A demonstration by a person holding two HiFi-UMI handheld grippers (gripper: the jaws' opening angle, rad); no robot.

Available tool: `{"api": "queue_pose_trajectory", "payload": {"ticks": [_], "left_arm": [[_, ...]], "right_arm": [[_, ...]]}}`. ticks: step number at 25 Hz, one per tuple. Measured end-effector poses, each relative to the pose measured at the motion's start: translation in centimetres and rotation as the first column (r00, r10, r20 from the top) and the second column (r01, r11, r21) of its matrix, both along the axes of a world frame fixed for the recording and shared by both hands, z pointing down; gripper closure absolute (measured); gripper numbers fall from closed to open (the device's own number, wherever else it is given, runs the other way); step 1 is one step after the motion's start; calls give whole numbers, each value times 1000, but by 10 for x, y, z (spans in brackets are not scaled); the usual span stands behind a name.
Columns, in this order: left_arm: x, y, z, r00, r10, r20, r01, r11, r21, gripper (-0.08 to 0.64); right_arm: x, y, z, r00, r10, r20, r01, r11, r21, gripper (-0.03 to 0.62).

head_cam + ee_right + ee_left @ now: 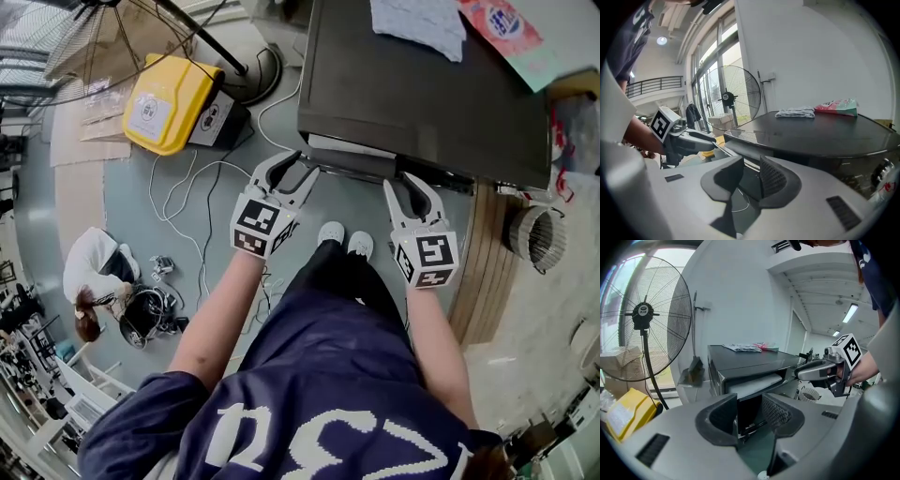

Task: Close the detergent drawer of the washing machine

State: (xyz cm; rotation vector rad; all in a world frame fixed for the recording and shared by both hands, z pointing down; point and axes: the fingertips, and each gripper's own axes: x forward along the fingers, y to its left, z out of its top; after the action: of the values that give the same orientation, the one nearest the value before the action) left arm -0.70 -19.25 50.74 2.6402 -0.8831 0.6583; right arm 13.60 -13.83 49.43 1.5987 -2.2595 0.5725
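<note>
Straight ahead: washer, with drawer sticking out of its front at the left end. On top: cloth, packet to its right. Just before drawer: left gripper. Further right along the front: right gripper, apart from left. On floor left of washer: fan, box beside it, cables nearer. Right of washer: hose.
</note>
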Motion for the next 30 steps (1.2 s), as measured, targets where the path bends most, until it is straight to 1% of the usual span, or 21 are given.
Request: {"api": "queue_pose_trajectory", "payload": {"ticks": [3, 7, 12, 15, 19, 26, 30], "left_arm": [[-1, 0, 0, 1000, -6, -2, 6, 1000, 1, 379], [0, 0, 0, 1000, -21, 1, 21, 1000, -4, 379], [2, -12, -1, 997, -77, 14, 77, 997, -2, 379], [4, -19, -1, 996, -89, 28, 89, 996, 4, 379], [4, -25, -1, 994, -107, 24, 106, 994, 14, 379], [6, -31, 0, 990, -144, 10, 144, 990, 10, 377], [4, -30, 1, 988, -155, 6, 155, 988, 9, 379]], "right_arm": [[0, -1, 0, 1000, 24, 7, -24, 1000, -9, 466], [0, -1, -1, 999, 31, 8, -31, 1000, -7, 466], [6, -12, -2, 998, 62, 3, -62, 998, -11, 465], [7, -20, -1, 998, 64, -7, -64, 998, -14, 465], [8, -25, -1, 997, 74, -12, -74, 997, -3, 465], [10, -31, -2, 993, 99, -58, -97, 995, 27, 463], [9, -29, -3, 991, 94, -91, -91, 995, 45, 462]]}}
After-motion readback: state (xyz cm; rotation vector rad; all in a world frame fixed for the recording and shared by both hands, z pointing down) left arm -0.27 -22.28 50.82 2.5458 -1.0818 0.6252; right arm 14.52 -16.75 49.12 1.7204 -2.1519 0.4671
